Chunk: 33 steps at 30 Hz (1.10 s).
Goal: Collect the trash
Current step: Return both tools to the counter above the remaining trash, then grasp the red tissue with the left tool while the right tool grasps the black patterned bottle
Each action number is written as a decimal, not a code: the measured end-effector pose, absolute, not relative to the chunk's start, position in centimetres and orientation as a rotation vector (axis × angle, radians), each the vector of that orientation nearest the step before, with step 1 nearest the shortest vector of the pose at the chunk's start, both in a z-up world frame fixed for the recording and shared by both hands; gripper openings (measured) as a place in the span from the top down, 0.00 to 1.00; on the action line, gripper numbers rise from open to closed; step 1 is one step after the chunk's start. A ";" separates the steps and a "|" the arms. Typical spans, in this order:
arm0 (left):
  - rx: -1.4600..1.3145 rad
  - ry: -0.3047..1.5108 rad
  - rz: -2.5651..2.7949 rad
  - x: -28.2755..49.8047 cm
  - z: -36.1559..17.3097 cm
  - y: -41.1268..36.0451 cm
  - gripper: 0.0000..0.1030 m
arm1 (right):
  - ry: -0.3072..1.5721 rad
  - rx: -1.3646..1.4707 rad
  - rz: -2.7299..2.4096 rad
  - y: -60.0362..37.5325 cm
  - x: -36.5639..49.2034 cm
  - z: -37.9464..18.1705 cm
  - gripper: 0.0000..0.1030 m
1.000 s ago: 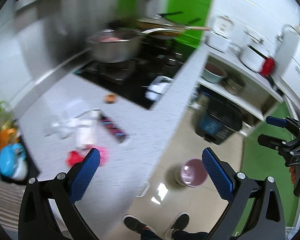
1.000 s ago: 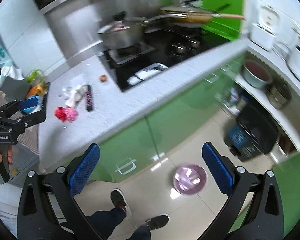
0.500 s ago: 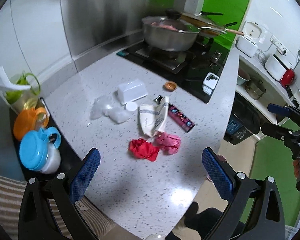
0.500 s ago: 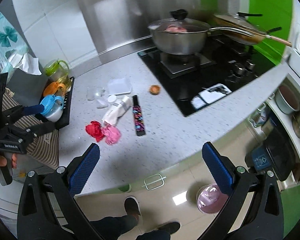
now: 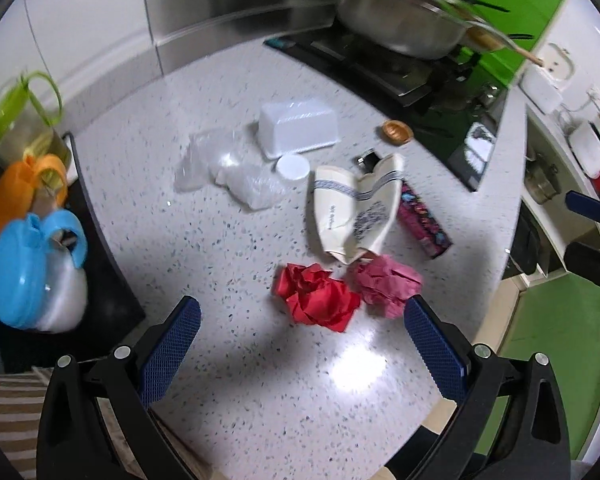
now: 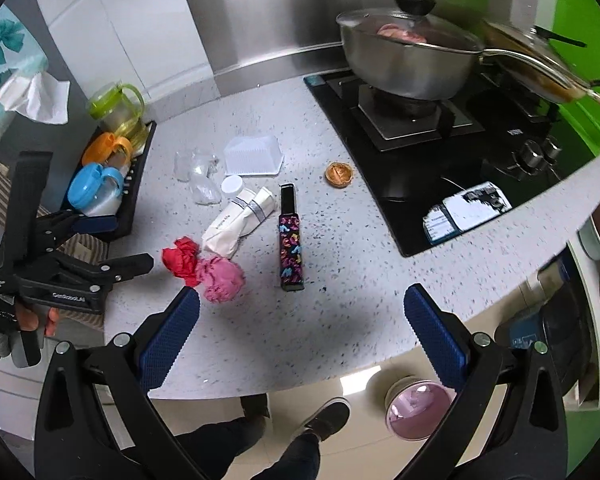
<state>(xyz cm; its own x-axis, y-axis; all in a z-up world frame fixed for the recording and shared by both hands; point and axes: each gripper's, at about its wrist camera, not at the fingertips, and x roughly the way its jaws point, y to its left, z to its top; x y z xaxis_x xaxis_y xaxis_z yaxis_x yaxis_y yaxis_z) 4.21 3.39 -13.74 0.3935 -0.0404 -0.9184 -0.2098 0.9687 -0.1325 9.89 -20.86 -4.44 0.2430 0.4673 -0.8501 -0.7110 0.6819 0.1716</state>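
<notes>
Nearest in both wrist views, the left gripper (image 5: 300,334) and the right gripper (image 6: 302,332) hung with their blue pads spread wide and nothing between them, above a speckled white countertop (image 5: 228,360) whose curved front edge stood over a glossy tiled floor (image 6: 340,440). On that floor, below the edge, sat a small pink-lined bin (image 6: 418,408) beside the person's shoes (image 6: 324,416). The trash lay loose on the middle of the counter: a crumpled red paper ball (image 5: 316,296) touching a crumpled pink one (image 5: 386,284), just ahead of the left gripper's pads. Behind them lay a creased cream pouch (image 5: 354,212) with dark print, and beside it a long dark box (image 6: 290,240) patterned in bright colours. Farther back were clear crinkled plastic wrap (image 5: 236,172), a white round lid (image 5: 293,167), an upturned white plastic tray (image 5: 298,126) and a small brown cup (image 6: 339,173). To the left, a black rack (image 6: 134,204) held blue, orange and green jugs. Farthest, a lidded steel pot (image 6: 410,60) stood on a black hob.
</notes>
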 end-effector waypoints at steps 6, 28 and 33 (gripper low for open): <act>-0.286 1.220 0.154 5.7 -16.3 4.2 0.05 | 1.075 -0.295 0.856 -19.6 12.1 -6.0 0.03; -0.358 1.285 0.103 7.3 -19.0 4.6 0.55 | 1.158 -0.372 0.909 -15.0 14.6 -10.7 0.03; -0.349 1.277 0.092 7.5 -18.6 4.6 0.67 | 1.173 -0.397 0.913 -14.1 14.7 -11.5 0.03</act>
<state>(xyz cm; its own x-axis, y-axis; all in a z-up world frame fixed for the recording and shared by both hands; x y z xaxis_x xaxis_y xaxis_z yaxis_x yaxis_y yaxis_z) 7.53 4.64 -18.64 0.2938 -0.1246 -0.9477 -0.2591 0.9440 -0.2045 14.71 -14.14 -11.54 0.0969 0.4029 -0.9101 -0.7836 0.5947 0.1798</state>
